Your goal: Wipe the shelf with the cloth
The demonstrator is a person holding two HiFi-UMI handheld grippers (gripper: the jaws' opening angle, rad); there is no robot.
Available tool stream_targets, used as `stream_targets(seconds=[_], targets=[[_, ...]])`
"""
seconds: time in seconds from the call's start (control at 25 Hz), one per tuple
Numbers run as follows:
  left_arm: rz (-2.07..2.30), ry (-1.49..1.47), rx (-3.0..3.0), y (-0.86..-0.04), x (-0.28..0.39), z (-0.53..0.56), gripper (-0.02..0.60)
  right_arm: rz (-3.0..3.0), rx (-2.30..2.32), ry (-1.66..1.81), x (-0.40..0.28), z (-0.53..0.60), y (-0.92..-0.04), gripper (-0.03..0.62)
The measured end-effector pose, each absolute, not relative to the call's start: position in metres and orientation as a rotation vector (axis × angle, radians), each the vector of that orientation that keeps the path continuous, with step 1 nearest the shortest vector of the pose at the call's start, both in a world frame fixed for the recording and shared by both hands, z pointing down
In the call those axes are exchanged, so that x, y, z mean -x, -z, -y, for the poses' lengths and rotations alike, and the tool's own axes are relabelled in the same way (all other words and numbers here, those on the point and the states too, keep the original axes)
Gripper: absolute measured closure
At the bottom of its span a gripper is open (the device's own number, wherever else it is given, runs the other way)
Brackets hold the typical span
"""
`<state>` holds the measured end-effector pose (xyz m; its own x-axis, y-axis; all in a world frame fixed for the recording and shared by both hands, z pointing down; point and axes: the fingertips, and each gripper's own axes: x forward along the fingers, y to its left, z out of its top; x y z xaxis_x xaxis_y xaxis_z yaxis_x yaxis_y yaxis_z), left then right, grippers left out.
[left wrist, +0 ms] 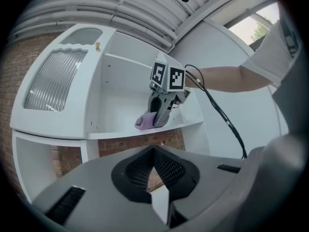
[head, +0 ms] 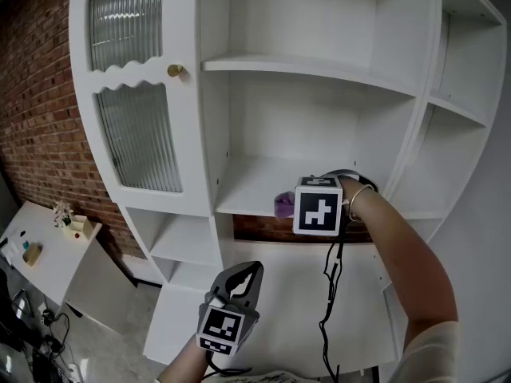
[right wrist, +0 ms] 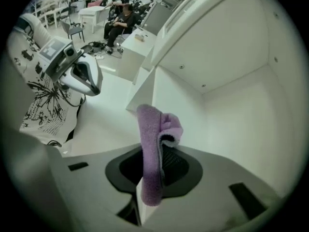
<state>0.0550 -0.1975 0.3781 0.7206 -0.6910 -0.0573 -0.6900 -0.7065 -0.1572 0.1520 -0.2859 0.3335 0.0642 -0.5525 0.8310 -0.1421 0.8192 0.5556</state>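
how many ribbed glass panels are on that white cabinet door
2. The upper panel sits above the wavy trim, and the lower panel sits below it. The picture's top edge cuts the upper one, so more may be hidden.

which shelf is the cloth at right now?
The middle shelf in the centre bay, just above the brick-backed gap. The right claw holds the purple cloth at its front edge.
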Motion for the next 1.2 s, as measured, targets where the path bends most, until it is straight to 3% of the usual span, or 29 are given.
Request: stream_targets(seconds=[0.36, 0.6, 1.2], targets=[[-1.101, -0.027, 2.742, -0.355, -0.074, 0.218, 0.577, 1.498, -0.762, 0.381, -0.179, 0.295, -0.299, 0.522], [-1.025, -0.095, 2.729, -0.337, -0.095, 0.224, 0.577, 1.460, -0.981, 0.429, -0.240, 0.358, -0.262, 0.519], [-1.058, -0.008, 2.801, -0.380, -0.103, 0.269, 0.577, 1.154, -0.952, 0.300, -0.319, 0.457, -0.312, 0.519]])
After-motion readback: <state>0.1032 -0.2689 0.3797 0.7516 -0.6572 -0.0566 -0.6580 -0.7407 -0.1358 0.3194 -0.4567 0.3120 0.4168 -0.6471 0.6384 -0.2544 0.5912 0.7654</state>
